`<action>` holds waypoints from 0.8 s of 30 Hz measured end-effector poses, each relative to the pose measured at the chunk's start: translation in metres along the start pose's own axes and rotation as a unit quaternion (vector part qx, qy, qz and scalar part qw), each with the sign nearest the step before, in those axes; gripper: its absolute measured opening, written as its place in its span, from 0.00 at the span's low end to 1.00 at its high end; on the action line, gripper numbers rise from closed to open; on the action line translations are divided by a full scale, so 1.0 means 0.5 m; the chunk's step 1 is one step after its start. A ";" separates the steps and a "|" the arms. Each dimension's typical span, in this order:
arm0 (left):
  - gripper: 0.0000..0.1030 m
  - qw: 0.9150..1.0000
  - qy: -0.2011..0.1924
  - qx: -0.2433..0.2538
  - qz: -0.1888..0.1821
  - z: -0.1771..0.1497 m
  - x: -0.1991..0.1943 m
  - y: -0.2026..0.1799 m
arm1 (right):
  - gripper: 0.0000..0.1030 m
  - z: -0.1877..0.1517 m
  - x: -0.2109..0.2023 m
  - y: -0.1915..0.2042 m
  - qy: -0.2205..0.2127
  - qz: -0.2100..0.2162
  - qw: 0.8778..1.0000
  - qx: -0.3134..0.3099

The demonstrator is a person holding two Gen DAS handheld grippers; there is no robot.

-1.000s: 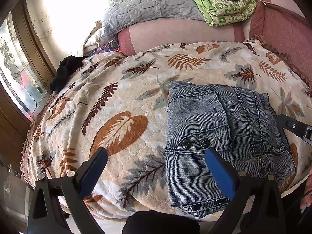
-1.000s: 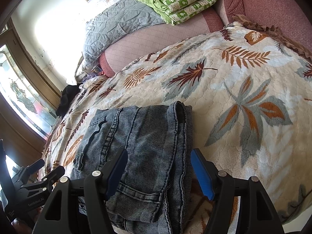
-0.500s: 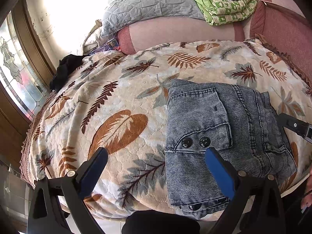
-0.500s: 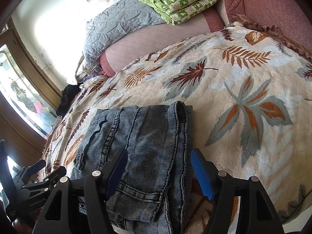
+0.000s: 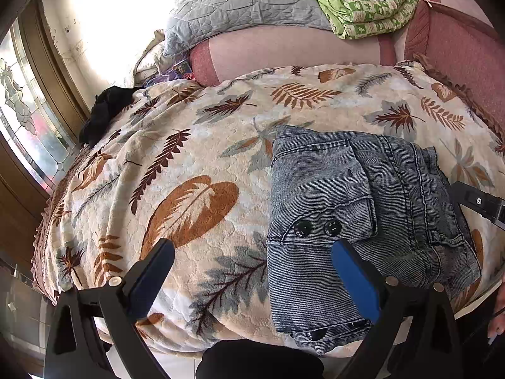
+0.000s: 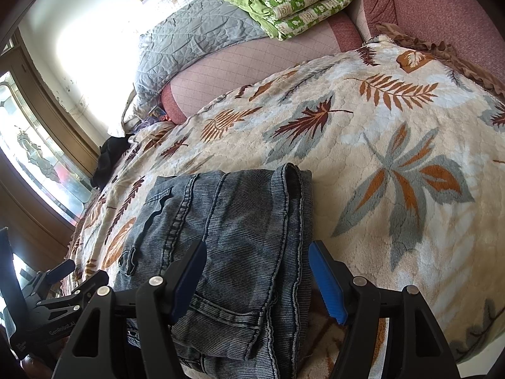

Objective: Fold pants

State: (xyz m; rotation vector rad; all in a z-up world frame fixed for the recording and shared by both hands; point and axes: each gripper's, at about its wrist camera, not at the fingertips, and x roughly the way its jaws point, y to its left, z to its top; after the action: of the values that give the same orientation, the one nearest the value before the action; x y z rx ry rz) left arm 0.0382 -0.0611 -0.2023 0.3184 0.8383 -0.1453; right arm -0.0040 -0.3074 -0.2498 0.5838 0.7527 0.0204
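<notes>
Here the washed grey-blue denim pants (image 5: 356, 221), already folded into a compact thick rectangle, lie on the near right part of the bed's cream plush blanket with rust and grey leaf print (image 5: 195, 170), close to the near edge. The left hand-held gripper (image 5: 252, 271) is open and empty, its blue-padded fingers wide apart, the right-hand one just over the near left corner of the bundle. The right hand-held gripper (image 6: 257, 271) is likewise open, gripping nothing, poised over the near right edge, where the hems stack. By judgement the denim is fairly heavy and stiff for cloth: it should hold a crease, resist slipping on the plush pile, and not be fragile, but the stacked layers may spring open if lifted by one layer. The best hold is probably across the whole thickness at a near corner or along the seamed right edge, clear of the two black snap buttons (image 5: 317, 228) on the pocket flap. The bundle slightly overhangs the rounded near edge, a possible slide-off risk. Open blanket lies to the left and far side; the grey quilted cover (image 5: 243, 6) and green patterned quilt (image 5: 363, 9) sit well apart.
</notes>
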 end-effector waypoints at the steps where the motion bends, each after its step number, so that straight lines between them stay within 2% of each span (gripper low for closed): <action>1: 0.97 1.000 0.000 0.000 0.000 0.000 0.001 0.000 | 0.69 0.000 0.000 0.000 0.000 0.000 1.000 0.000; 24: 0.97 1.000 0.007 -0.006 -0.004 -0.001 0.017 0.005 | 0.69 -0.003 0.010 0.005 0.008 -0.004 1.000 -0.007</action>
State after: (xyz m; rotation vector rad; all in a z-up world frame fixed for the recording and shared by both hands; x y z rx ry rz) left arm 0.0441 -0.0584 -0.2084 0.3050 0.8545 -0.1446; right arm -0.0007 -0.3036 -0.2526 0.5669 0.7698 0.0222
